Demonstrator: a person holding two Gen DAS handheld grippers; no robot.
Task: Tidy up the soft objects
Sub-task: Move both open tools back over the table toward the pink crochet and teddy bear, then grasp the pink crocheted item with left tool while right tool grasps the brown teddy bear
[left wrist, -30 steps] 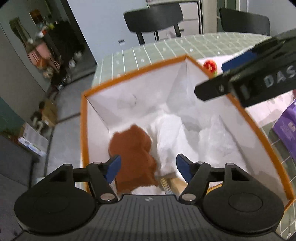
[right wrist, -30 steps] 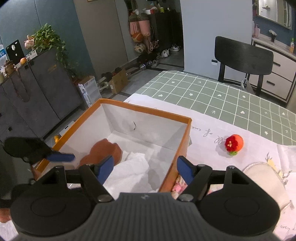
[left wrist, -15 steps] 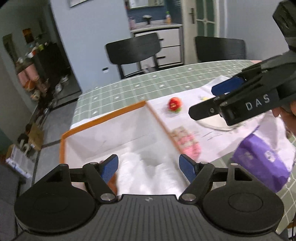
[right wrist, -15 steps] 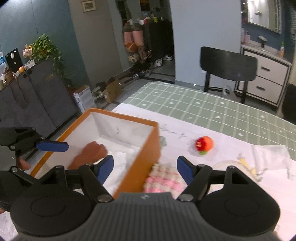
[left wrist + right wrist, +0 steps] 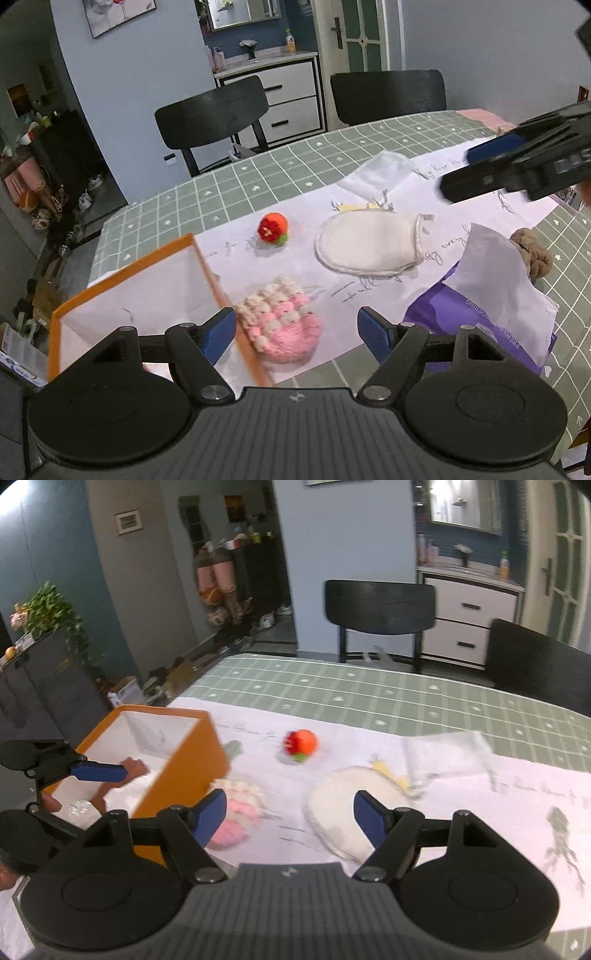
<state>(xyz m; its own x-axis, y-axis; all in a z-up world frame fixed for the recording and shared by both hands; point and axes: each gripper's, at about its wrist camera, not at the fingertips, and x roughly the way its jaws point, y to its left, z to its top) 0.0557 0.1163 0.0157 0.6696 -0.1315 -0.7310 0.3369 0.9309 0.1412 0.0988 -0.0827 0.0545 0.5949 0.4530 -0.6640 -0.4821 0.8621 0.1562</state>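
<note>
An orange box [image 5: 207,266] with white inner walls sits at the left edge of a table [image 5: 229,192] covered in a green checked cloth. Seen from the right wrist camera, the box holds a brown soft toy [image 5: 135,766] lying against white crumpled paper [image 5: 127,794]. Just outside the box's right wall lies a pink and white knitted piece [image 5: 284,325], touching the wall. Farther back on a white printed cloth [image 5: 369,291] are a small red and orange ball [image 5: 272,228] and a white round pad [image 5: 369,245]. A purple packet [image 5: 480,328] with white tissue on top sits at the right. The left gripper [image 5: 296,330] hangs above the knitted piece, jaws wide apart and empty. The right gripper [image 5: 290,814] is also spread wide, holding nothing.
</note>
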